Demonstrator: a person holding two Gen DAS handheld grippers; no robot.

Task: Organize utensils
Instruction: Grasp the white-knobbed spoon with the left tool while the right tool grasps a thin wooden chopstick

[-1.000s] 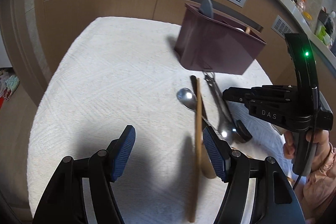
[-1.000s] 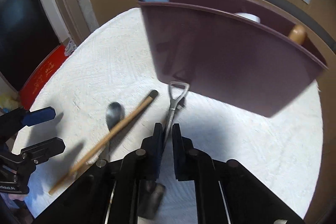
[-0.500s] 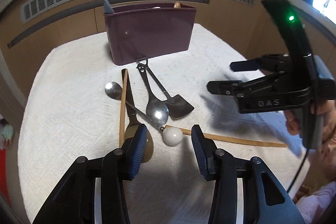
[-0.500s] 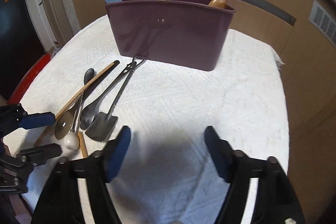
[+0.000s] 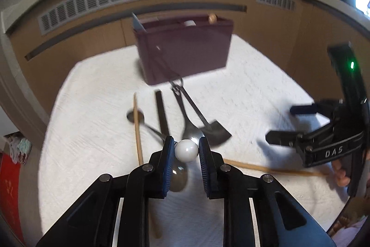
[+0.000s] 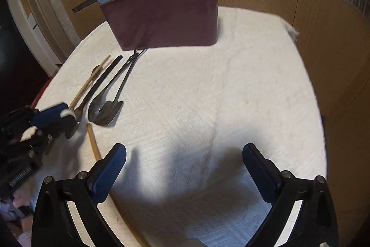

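Glossy white round knob (image 5: 186,147) sits clenched in left gripper (image 5: 186,149), just closing; right gripper (image 6: 184,149) has spread wide, empty.

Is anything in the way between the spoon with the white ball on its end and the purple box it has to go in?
Nothing tall blocks it. The white ball sits between the left tongs. Between it and the purple box only flat utensils lie on the cloth: a metal spoon and a small spatula, easy to lift over.

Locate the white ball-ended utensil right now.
Left wrist view, centre: the white ball sits between the left tool's blue pads, beside the metal spoon.
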